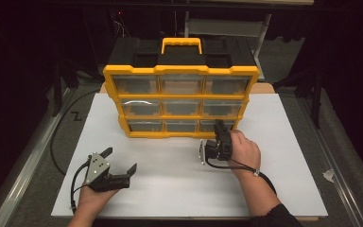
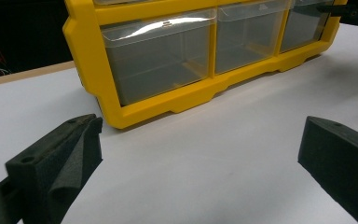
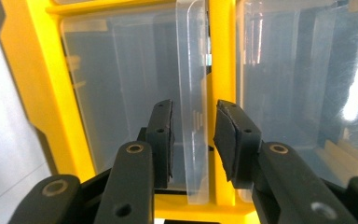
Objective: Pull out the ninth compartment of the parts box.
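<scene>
A yellow and black organizer (image 1: 182,71) with clear drawers stands on the white board (image 1: 170,189). My right gripper (image 1: 220,125) is turned on its side at the bottom right drawer (image 1: 208,126). In the right gripper view, that drawer's clear handle lip (image 3: 193,70) stands between the right gripper's (image 3: 193,116) two pads, with a thin gap on each side. My left gripper (image 1: 120,160) rests near the board's front left, open and with nothing in it. The left gripper (image 2: 200,135) faces the organizer's (image 2: 93,70) bottom left drawer (image 2: 158,60) from a distance.
The organizer has a yellow carry handle (image 1: 181,45) on its black top. White board lies bare between the organizer and the front edge. Dark floor and metal rails (image 1: 23,156) flank the table. The right gripper's tip (image 2: 349,11) shows at the far drawer.
</scene>
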